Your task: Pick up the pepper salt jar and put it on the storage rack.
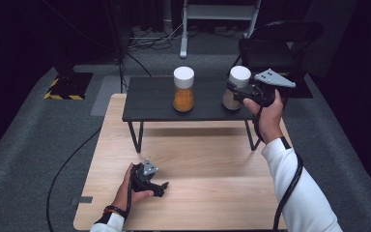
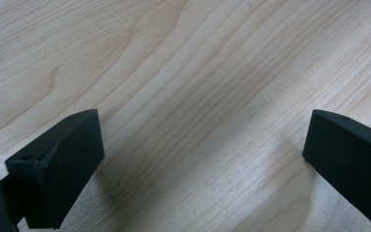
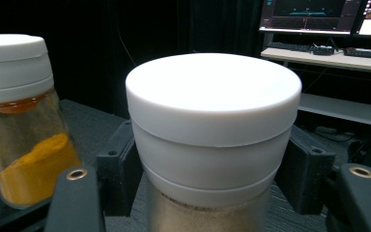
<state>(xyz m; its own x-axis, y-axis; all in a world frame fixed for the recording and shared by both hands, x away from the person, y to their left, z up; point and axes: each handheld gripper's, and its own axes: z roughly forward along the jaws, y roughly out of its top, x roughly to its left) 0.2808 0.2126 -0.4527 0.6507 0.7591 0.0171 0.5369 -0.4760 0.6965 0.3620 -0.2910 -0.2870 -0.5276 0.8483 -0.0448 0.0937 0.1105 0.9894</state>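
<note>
While my right gripper (image 1: 232,92) clamps the beige jar (image 3: 212,145) by its white lid, on the dark shelf (image 1: 149,104) beside the orange jar (image 1: 183,89), my left gripper (image 1: 162,186) rests on the table (image 1: 212,193), jaws wide apart, holding nothing.

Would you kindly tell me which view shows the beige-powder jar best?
The right gripper view: the beige-powder jar sits close up between the right claw jaws, white lid sharp. The high view shows it small on the black shelf. The left gripper view looks at the wooden table.
</note>
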